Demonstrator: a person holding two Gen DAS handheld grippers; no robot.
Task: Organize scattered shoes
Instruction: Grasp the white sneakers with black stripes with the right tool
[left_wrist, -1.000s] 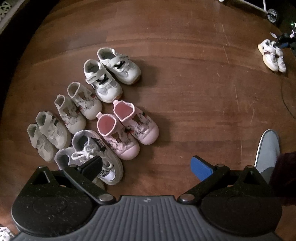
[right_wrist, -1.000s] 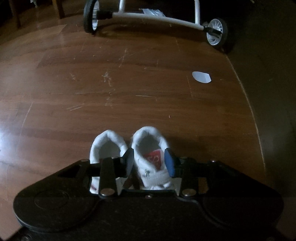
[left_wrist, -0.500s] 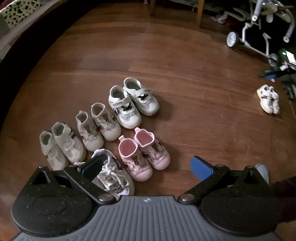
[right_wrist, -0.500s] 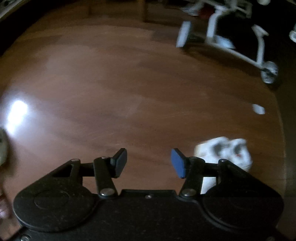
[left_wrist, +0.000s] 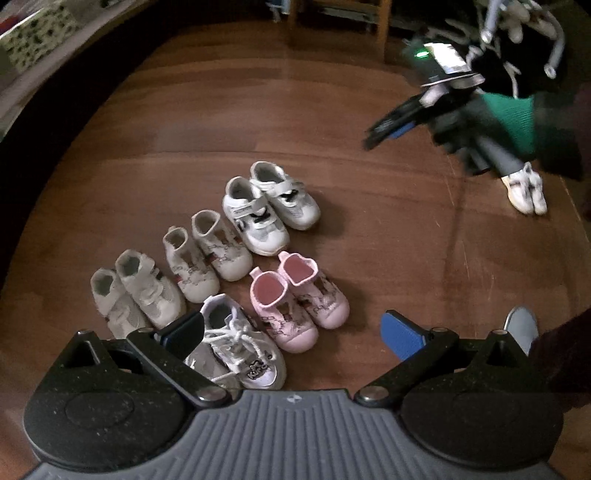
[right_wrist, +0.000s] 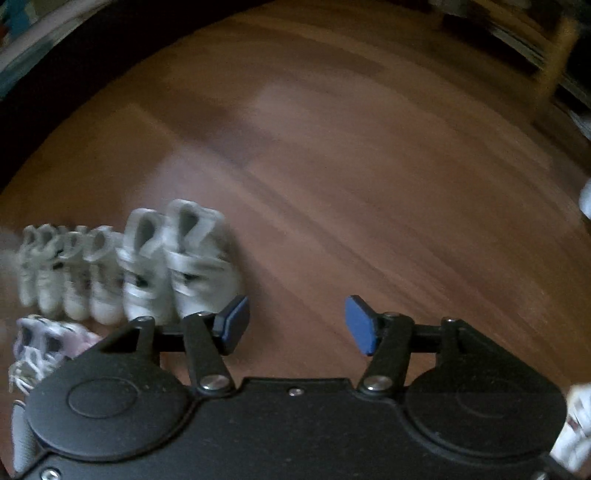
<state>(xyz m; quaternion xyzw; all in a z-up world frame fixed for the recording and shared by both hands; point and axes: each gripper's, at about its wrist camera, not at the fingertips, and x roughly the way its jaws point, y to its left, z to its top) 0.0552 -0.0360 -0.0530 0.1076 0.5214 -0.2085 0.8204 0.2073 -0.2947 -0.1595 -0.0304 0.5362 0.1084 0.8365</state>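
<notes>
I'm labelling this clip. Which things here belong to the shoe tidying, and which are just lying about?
Job:
- strap sneakers
- cream booties
- grey sneakers
- pink booties
- laced sneakers
- stray white pair, apart from the group
- left gripper, open, empty
- right gripper, open, empty

Lying about:
- chair leg
- spotted box

**Around the Room's Edges**

A scratched, reddish-brown wooden floor (left_wrist: 332, 122) fills both views. At the far edge stand wooden chair legs (left_wrist: 384, 33). At top left lies a light fabric with dark spots (left_wrist: 37, 40). At top right, a white metal frame (left_wrist: 554, 40) shows, blurred. A grey slipper toe (left_wrist: 521, 328) rests at lower right.
</notes>
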